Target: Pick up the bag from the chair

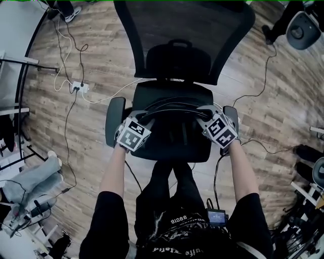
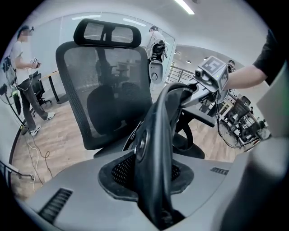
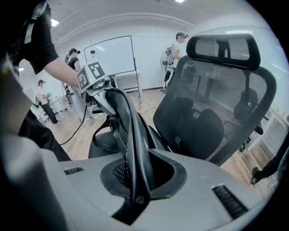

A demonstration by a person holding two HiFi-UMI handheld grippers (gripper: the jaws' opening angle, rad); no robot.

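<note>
Grasp done: left gripper [image 1: 143, 118] at 9 o'clock, right gripper [image 1: 205, 114] at 3, fingers pinching the bag [image 1: 172, 135] straps [image 1: 172, 103]; lift clear of chair [image 1: 174, 87] looks unfinished.

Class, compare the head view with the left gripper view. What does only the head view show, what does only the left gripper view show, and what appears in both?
Only the head view: the power strip on the wooden floor, and the person's legs in front of the seat. Only the left gripper view: the chair's headrest and a ceiling light. Both: the mesh-backed office chair, the black bag's strap stretched between the grippers, and the right gripper clamped on it.
</note>
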